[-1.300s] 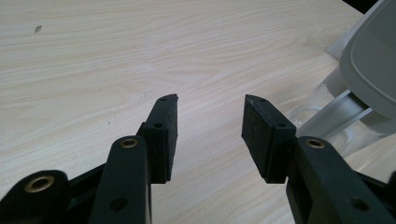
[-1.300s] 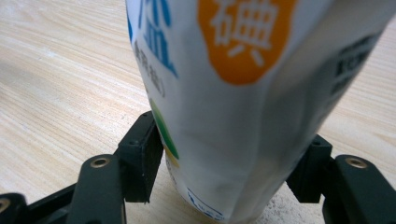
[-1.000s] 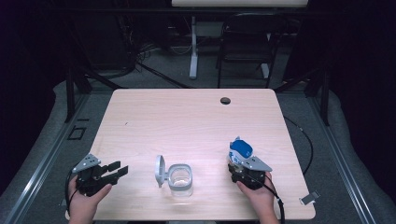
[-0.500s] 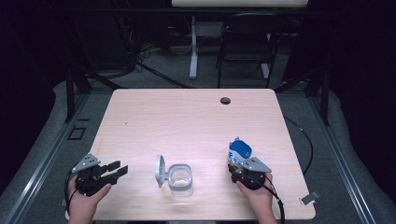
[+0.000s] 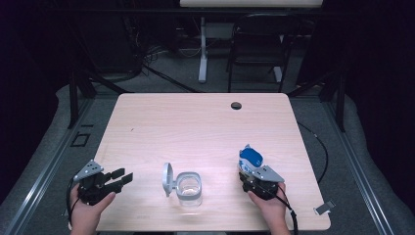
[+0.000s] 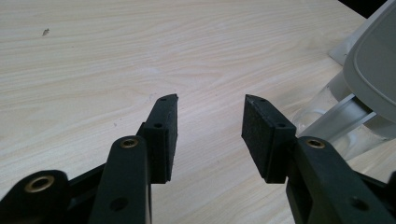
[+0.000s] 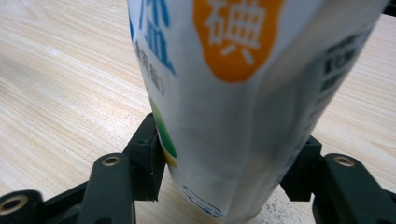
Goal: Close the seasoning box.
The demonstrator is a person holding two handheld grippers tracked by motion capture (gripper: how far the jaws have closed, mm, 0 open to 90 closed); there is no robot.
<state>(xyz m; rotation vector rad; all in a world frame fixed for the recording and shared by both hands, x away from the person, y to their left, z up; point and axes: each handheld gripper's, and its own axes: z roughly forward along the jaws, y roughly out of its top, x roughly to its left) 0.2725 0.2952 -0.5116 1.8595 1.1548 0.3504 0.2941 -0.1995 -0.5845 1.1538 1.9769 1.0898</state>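
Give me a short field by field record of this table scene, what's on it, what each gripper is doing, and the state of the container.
Surface: wooden table
Container: clear container, near front edge, empty as far as visible
Lid: grey lid, hinged open at its left side
Left gripper: open, nothing between jaws, beside the container
Right gripper: jaws just been closing on a white and blue pouch, pads against its sides
Other: dark hole near far edge

Both tongs are black: the left tongs (image 5: 120, 177) and right tongs (image 5: 248, 172) each carry a grey three-cornered plate and trail a thin black cable. Their jaws end in flat, matte black pads (image 6: 164, 135), with brass-ringed screw holes along the arms.
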